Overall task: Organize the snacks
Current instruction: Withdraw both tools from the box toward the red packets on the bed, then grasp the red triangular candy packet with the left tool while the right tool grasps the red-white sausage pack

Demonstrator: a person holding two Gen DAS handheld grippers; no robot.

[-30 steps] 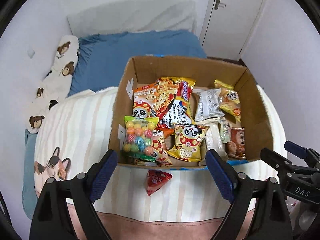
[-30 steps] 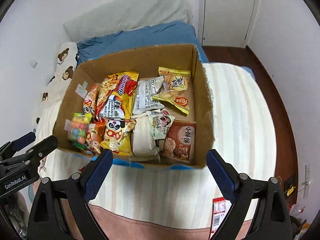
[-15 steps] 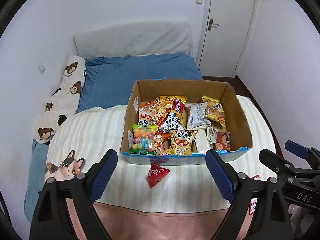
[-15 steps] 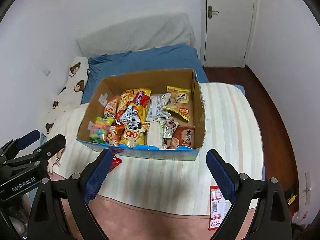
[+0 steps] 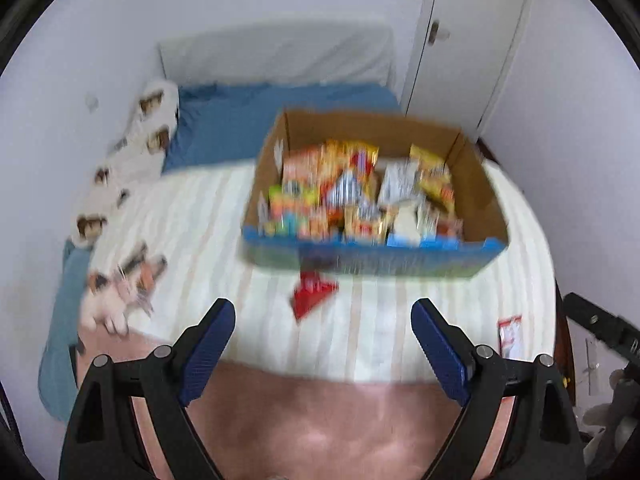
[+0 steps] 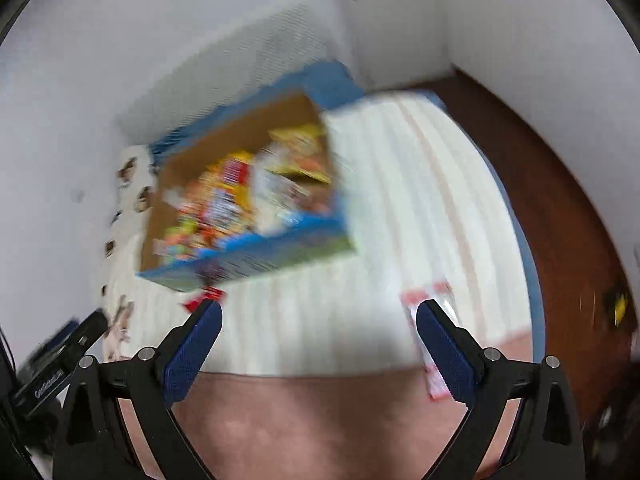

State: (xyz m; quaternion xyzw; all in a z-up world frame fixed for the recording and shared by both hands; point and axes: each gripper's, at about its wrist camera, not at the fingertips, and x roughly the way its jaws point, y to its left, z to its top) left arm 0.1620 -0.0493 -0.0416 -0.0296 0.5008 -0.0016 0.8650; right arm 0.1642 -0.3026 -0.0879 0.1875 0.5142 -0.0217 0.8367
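Observation:
A cardboard box full of several snack packets sits on the striped bed cover; both views are blurred. A red snack packet lies on the cover just in front of the box. A red-and-white packet lies near the bed's right edge. My left gripper is open and empty, well short of the red packet. My right gripper is empty with its jaws opening; the red-and-white packet lies behind its right finger, and the box appears tilted.
Blue sheet and a bear-print pillow lie beyond the box, with a cat-print patch on the left. White walls and a door close the far side. Brown floor runs along the bed's right.
Both grippers have pulled back from the box, which now looks smaller and farther. The right view has rolled, so the box tilts. More bed cover and the red-and-white packet show.

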